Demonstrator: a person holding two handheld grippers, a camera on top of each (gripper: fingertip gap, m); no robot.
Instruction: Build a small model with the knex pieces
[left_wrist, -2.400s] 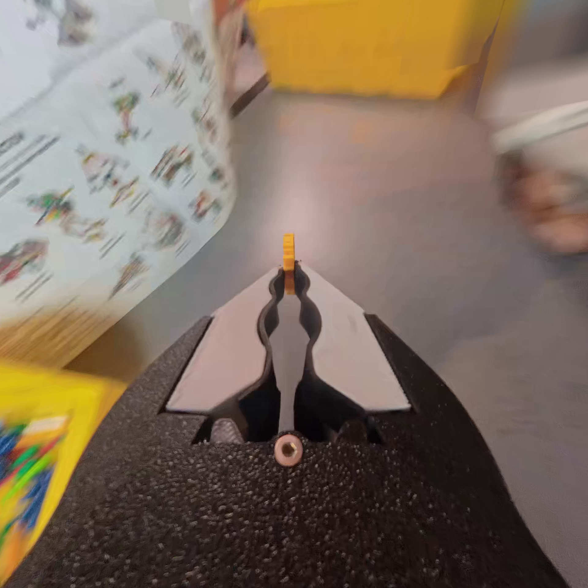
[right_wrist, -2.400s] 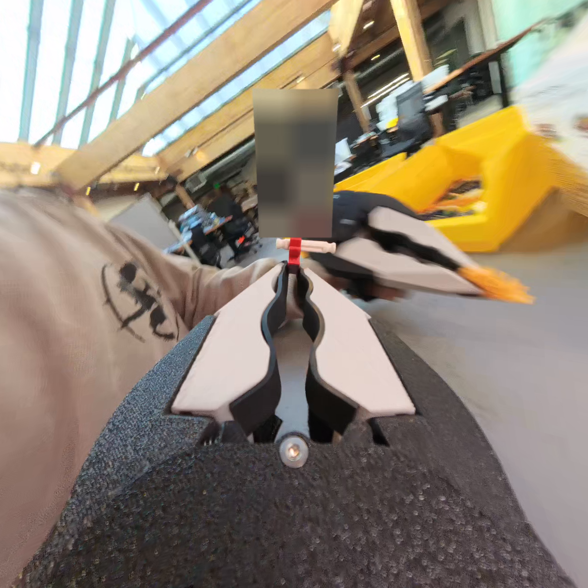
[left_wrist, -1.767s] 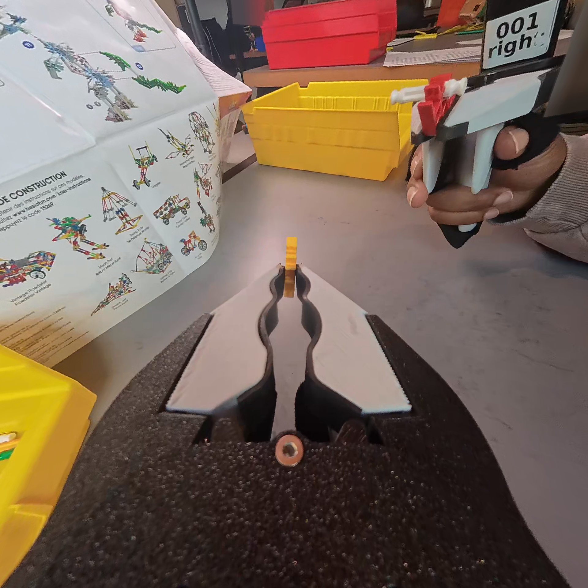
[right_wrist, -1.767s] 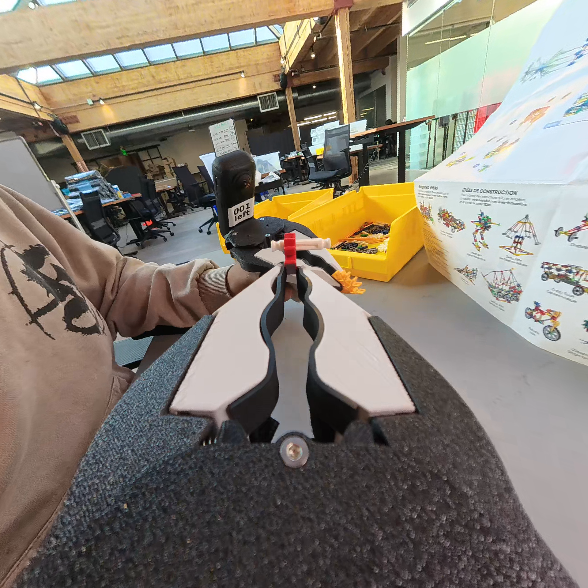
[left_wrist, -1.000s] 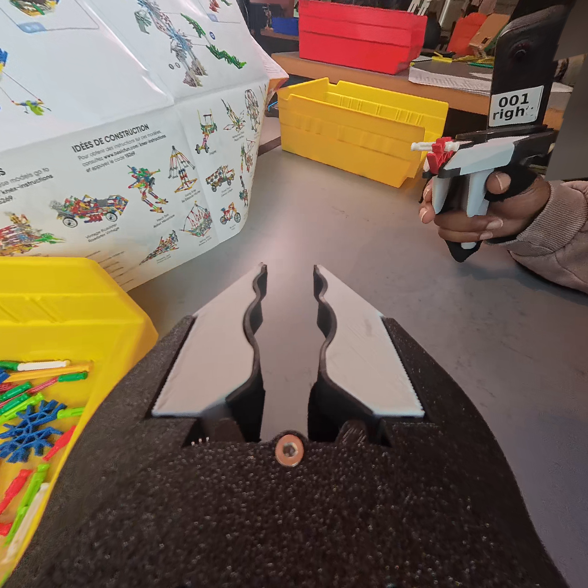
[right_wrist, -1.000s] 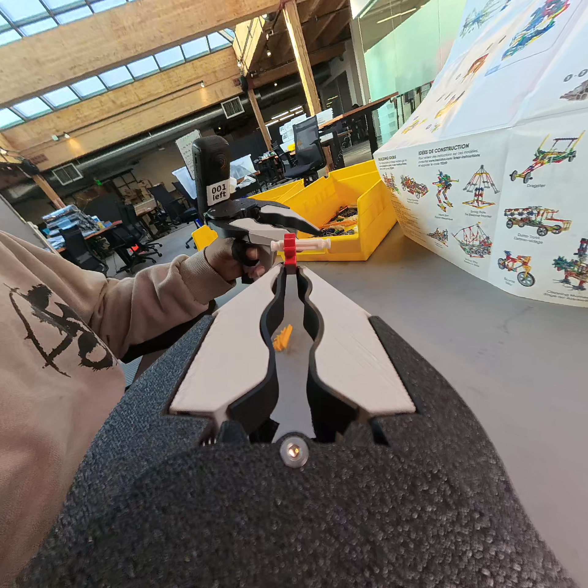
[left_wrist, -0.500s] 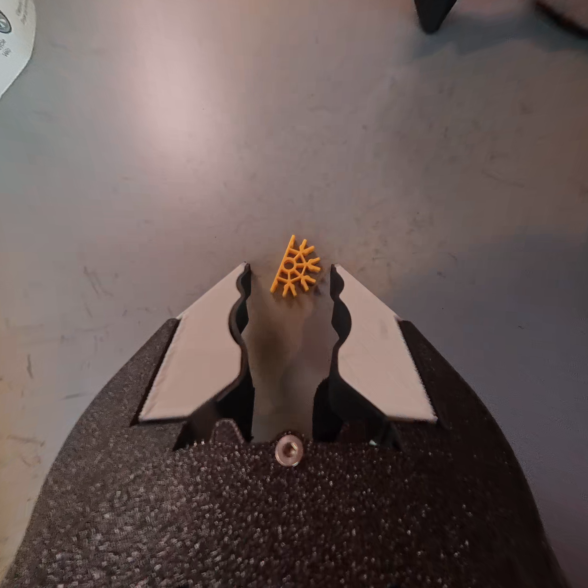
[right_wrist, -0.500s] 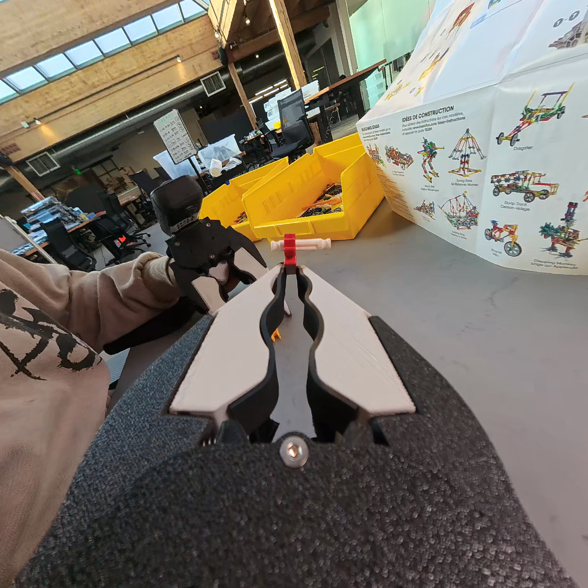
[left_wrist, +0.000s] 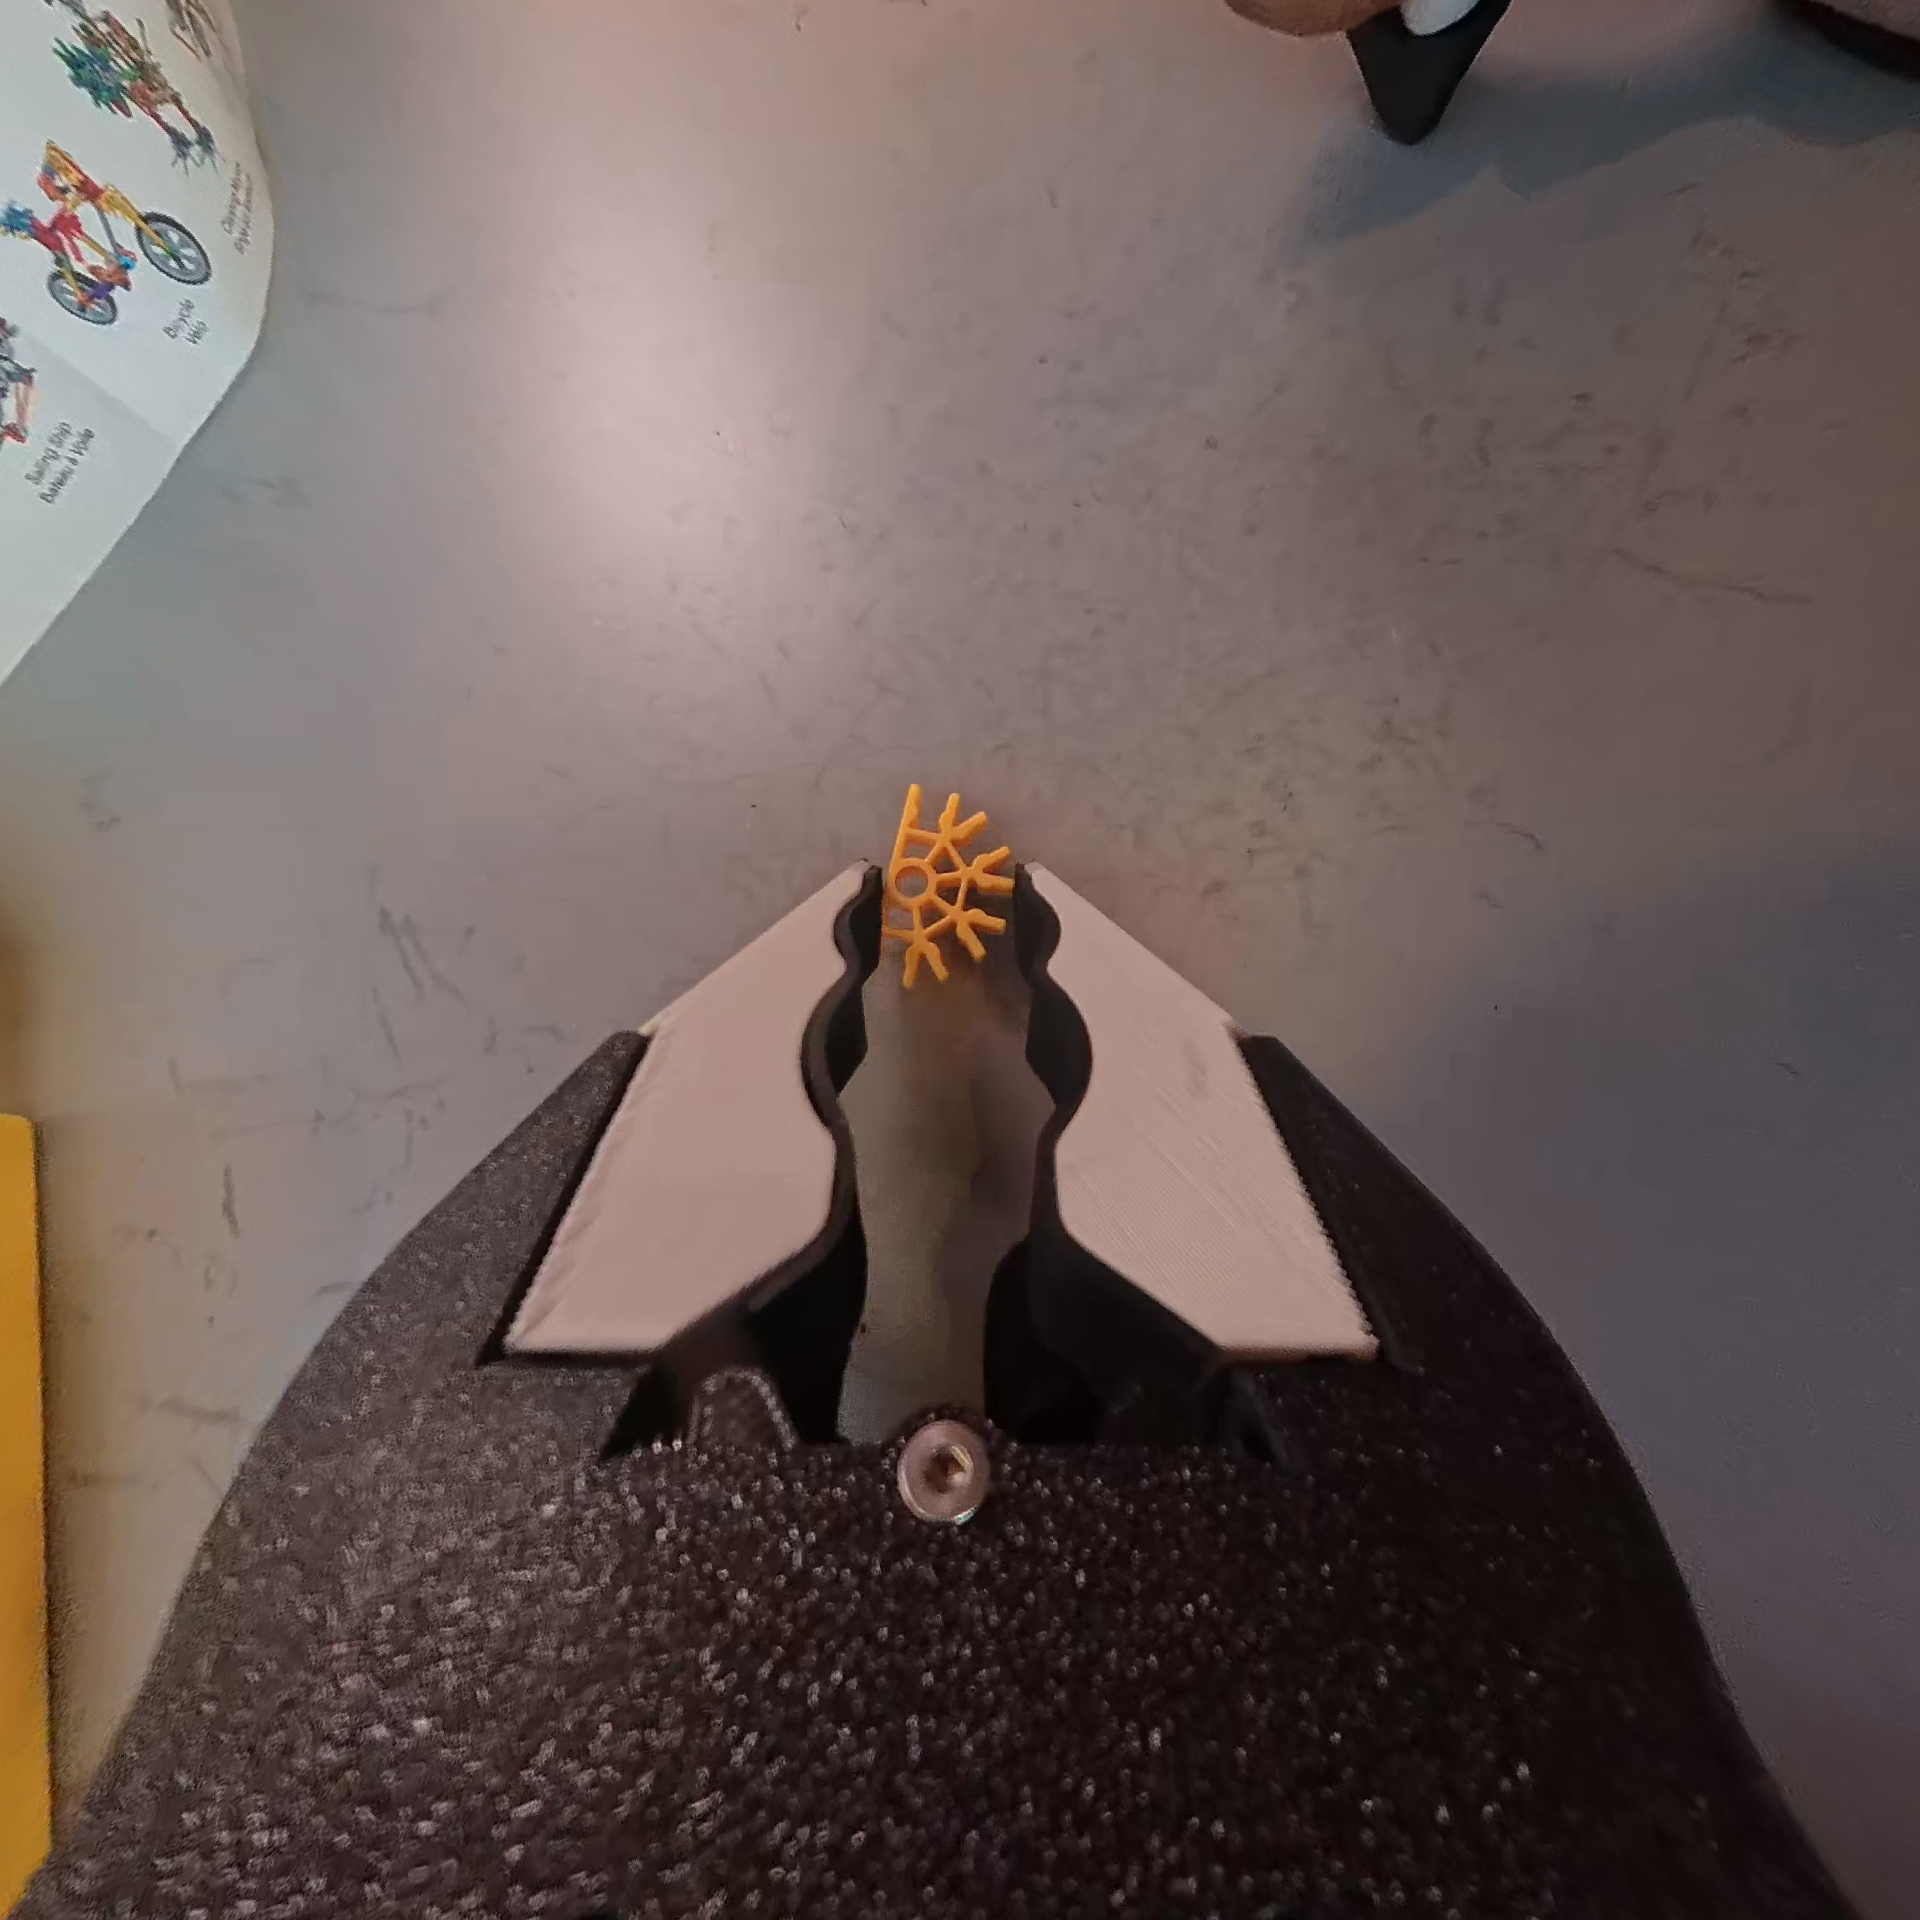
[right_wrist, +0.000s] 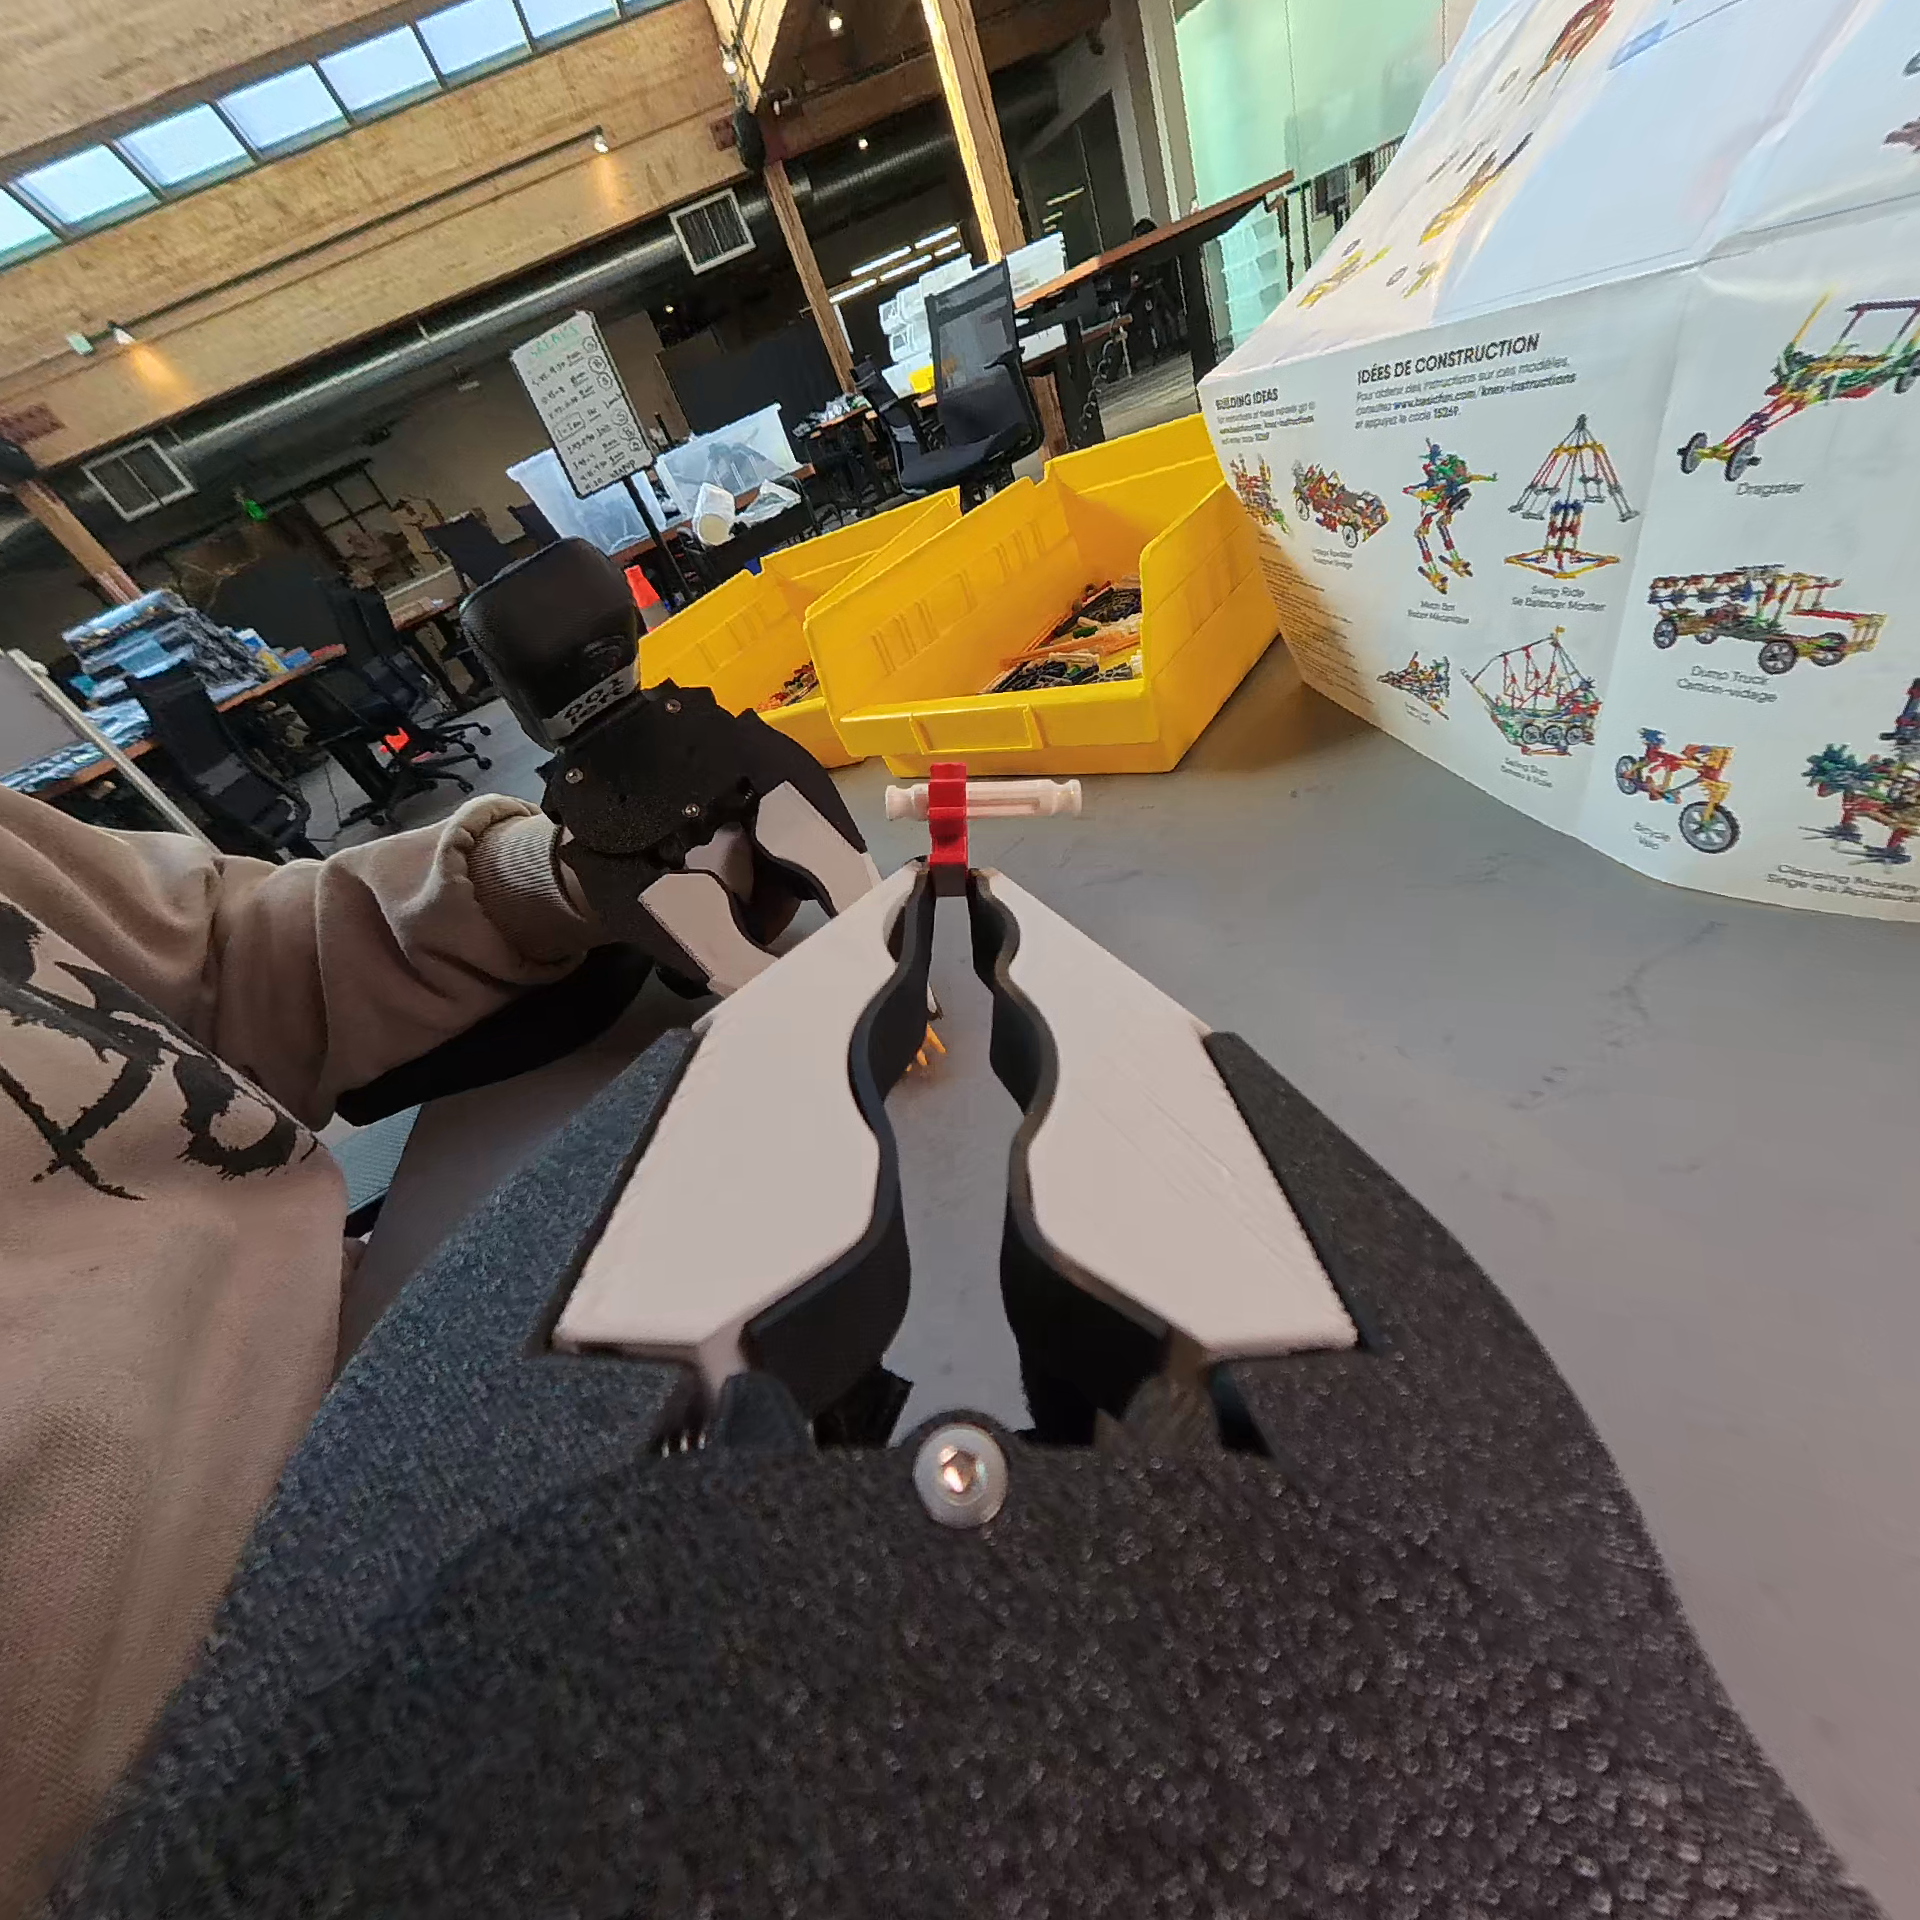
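Note:
An orange half-round connector (left_wrist: 940, 896) lies flat on the grey table (left_wrist: 1351, 623). My left gripper (left_wrist: 945, 883) points down at it, and its two fingertips touch the piece on both sides. In the right wrist view the left gripper (right_wrist: 748, 914) tilts down at the table, and a bit of the orange connector (right_wrist: 928, 1051) shows behind my right fingers. My right gripper (right_wrist: 948, 871) is shut on a red connector (right_wrist: 947, 816) with a white rod (right_wrist: 1023, 800) clipped across its top, held above the table. The base of the right gripper's handle (left_wrist: 1418, 73) shows at the top of the left wrist view.
A large printed instruction sheet (right_wrist: 1662, 520) stands on the right of the table; its corner shows in the left wrist view (left_wrist: 104, 260). Two yellow bins (right_wrist: 1039, 644) with loose parts stand behind. A yellow bin edge (left_wrist: 16, 1455) lies at the left. A person's beige sleeve (right_wrist: 312, 935) is near. There is about 15 cm between the tips of the two grippers.
My left gripper let go of the orange connector, which landed flat on the table. The gripper then tilted down over it and its jaws closed in on its sides. The right gripper stayed shut.

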